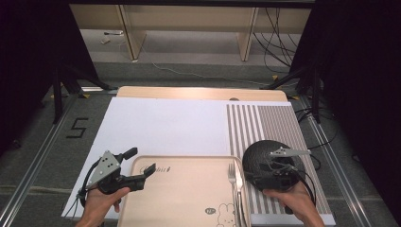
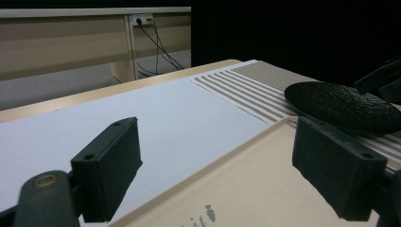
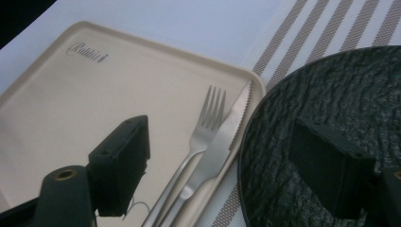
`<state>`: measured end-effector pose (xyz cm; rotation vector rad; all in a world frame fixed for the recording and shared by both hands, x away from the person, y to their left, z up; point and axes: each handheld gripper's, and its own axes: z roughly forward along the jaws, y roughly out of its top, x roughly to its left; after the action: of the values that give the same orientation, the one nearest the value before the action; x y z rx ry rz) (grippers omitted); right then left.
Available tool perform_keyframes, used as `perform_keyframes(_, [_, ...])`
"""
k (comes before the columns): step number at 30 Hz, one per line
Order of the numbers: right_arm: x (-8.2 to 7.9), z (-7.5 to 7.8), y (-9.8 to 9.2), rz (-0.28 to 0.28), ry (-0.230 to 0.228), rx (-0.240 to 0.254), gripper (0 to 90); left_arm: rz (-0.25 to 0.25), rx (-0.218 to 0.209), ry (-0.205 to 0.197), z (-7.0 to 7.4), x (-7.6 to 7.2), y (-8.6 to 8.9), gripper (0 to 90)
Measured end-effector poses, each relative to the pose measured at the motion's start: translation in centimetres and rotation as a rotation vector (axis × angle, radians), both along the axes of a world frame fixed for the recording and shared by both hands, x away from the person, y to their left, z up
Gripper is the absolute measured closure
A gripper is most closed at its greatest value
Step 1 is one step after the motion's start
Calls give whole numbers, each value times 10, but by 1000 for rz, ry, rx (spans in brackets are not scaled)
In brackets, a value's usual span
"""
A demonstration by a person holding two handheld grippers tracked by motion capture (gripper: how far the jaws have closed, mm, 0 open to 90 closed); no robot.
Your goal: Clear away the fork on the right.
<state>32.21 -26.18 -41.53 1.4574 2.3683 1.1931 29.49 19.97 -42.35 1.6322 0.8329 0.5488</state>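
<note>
Black plate point(image 1: 265, 158) sits lower right on the striped mat point(image 1: 265, 120), beside the tray point(image 1: 184, 194). Right gripper point(image 3: 227, 161) hangs wide open, holding nothing; I'd lift it clear without clipping the rim or fork point(image 3: 203, 127).

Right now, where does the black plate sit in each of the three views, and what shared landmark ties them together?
High view: the black plate lies right of centre on the striped mat, under the right gripper.
Left gripper view: at the right edge, beyond the tray.
Right gripper view: lower right, beside the knife.
Shared landmark: the beige tray's rim next to the plate.
</note>
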Motion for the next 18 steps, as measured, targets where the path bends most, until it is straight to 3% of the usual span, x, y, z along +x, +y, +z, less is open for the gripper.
perform_keyframes(18, [0, 0, -36, -95, 0, 30, 211, 5, -4, 4, 0, 1, 1, 158])
